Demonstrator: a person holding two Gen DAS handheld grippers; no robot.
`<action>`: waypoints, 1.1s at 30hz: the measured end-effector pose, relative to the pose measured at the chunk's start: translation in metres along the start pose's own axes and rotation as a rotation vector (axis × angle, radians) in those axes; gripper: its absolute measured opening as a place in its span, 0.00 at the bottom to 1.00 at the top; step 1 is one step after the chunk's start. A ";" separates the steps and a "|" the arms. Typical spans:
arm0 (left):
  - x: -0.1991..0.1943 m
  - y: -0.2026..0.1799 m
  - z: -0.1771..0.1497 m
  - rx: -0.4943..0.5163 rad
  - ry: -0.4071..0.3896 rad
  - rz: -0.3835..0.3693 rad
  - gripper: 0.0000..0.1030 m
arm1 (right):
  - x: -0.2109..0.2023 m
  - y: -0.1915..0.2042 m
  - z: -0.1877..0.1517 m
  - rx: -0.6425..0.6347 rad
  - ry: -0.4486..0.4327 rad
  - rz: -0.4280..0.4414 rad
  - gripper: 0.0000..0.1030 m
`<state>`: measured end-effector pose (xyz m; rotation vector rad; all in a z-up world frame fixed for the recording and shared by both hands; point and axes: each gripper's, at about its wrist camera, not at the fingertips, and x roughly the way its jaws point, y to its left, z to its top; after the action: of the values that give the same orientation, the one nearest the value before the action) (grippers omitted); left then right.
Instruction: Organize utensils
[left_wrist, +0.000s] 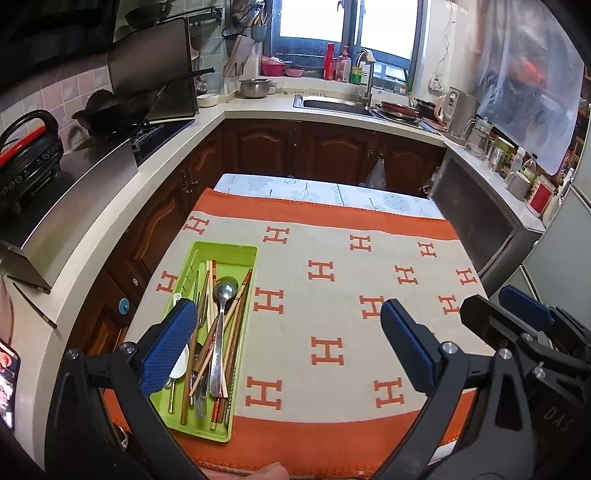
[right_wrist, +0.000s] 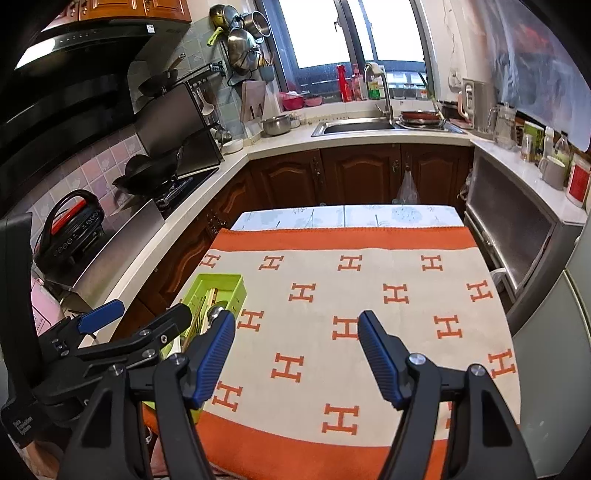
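Note:
A lime-green utensil tray (left_wrist: 236, 251) lies on the left side of the cloth-covered table (left_wrist: 332, 258). It holds a metal spoon (left_wrist: 223, 291), several wooden chopsticks (left_wrist: 236, 314) and a white spoon partly behind my finger. My left gripper (left_wrist: 288, 317) hovers open over the tray's right edge, holding nothing. My right gripper (right_wrist: 295, 328) is open over the bare cloth, right of the tray (right_wrist: 236, 291). The left gripper (right_wrist: 147, 314) shows at the left of the right wrist view. The right gripper (left_wrist: 509, 306) shows at the right edge of the left wrist view.
The table carries an orange-and-cream blanket (right_wrist: 369, 295) with H marks. Wooden cabinets (left_wrist: 332, 147), a counter with a sink (left_wrist: 332, 103), a stove with a wok (left_wrist: 118, 110) and a metal cabinet (left_wrist: 480, 221) surround it. A phone (left_wrist: 7, 384) shows at far left.

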<state>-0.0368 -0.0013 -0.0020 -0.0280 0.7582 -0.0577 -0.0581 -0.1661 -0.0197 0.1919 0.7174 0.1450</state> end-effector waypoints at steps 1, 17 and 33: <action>0.002 0.000 0.000 0.001 0.002 0.001 0.96 | 0.000 0.000 0.000 0.002 0.001 0.000 0.67; 0.006 -0.001 0.000 0.004 0.009 0.000 0.96 | 0.001 -0.003 0.000 0.001 0.003 0.002 0.67; 0.013 -0.002 -0.005 0.012 0.028 -0.008 0.96 | 0.001 -0.006 -0.007 0.034 0.014 -0.002 0.67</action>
<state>-0.0306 -0.0043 -0.0146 -0.0185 0.7861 -0.0702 -0.0610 -0.1705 -0.0267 0.2229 0.7344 0.1319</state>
